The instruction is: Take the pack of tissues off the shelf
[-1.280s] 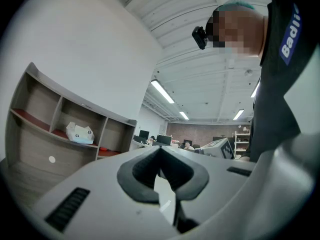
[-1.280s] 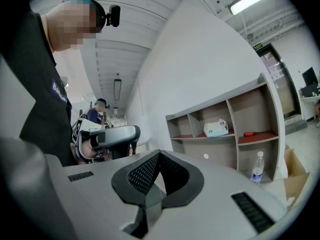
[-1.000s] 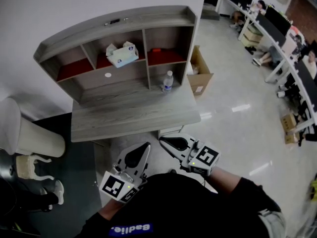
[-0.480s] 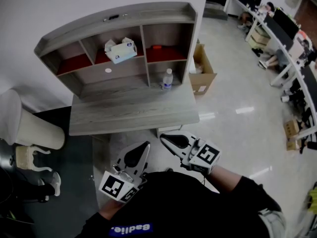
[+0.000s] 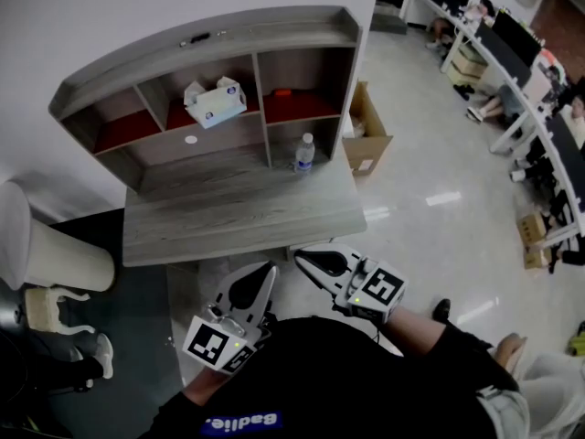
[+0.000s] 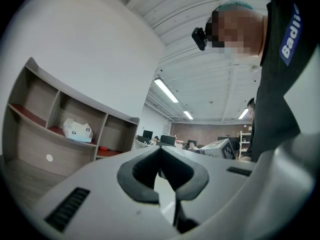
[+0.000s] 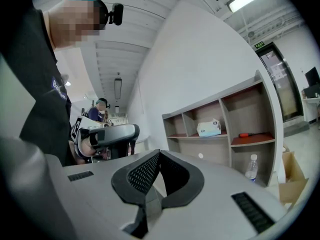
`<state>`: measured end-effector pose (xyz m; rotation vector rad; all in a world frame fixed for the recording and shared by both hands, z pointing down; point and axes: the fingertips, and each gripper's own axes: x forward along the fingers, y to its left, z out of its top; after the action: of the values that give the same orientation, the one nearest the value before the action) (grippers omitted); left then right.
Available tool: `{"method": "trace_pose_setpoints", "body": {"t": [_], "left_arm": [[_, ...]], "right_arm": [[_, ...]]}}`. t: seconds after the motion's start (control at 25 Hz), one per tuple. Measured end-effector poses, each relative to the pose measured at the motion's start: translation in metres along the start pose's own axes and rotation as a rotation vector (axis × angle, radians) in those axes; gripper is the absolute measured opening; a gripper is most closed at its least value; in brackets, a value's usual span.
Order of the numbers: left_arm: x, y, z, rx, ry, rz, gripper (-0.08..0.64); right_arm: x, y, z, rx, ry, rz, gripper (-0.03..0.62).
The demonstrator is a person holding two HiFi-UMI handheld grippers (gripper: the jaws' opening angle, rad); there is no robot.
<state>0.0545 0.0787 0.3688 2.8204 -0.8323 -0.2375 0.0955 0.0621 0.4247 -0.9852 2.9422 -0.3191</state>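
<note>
Pack of tissues (image 5: pixel 215 101): lies slightly askew in the upper middle compartment of the shelf, on a red liner, at about 11 o'clock from both grippers and well apart from them. Its print is too small to read. Nothing touches it.
Shelf (image 5: pixel 210 39): a grey wooden hutch standing on the back of the desk (image 5: pixel 238 210), against a white wall. Its left end is foreshortened, so the depth of that compartment is hard to judge.
Red tool (image 5: pixel 281 92): in the upper right compartment, at 3 o'clock from the pack. It is too small in the head view to name, while the right gripper view shows a thin shaft with a red handle.
Water bottle (image 5: pixel 304 153): upright in the lower right compartment, at about 5 o'clock from the pack.
White disc (image 5: pixel 190 139): on the back panel below the pack. I cannot tell what it is.
Cardboard box (image 5: pixel 366 141): on the floor at 3 o'clock from the shelf, partly hidden behind the shelf's side.
Left gripper (image 5: pixel 271 267): held low near the person's body, below the desk's front edge. Its own view shows the jaw tips meeting with nothing between them.
Right gripper (image 5: pixel 298 257): just beside the left one, jaws closed tip to tip and empty.
Pale cylinder (image 5: pixel 55 256): at 9 o'clock from the desk, cut off by the frame edge.
</note>
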Motion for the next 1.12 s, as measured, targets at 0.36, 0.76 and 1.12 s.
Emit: {"method": "trace_pose_setpoints", "body": {"t": [0.36,0.76,1.12], "left_arm": [[0.010,0.075,0.025,-0.006,-0.006,-0.063,0.002],[0.014,0.163,0.041,-0.029,0.016,-0.117,0.002],[0.002,0.216,0.046,-0.082,0.006,-0.161,0.002]], "right_arm": [[0.068,-0.030,0.015,-0.016,-0.004,-0.066,0.029],[0.147,-0.069,0.028,-0.074,0.023,-0.150,0.031],[0.199,-0.097,0.047,-0.159,0.047,-0.238,0.031]]}}
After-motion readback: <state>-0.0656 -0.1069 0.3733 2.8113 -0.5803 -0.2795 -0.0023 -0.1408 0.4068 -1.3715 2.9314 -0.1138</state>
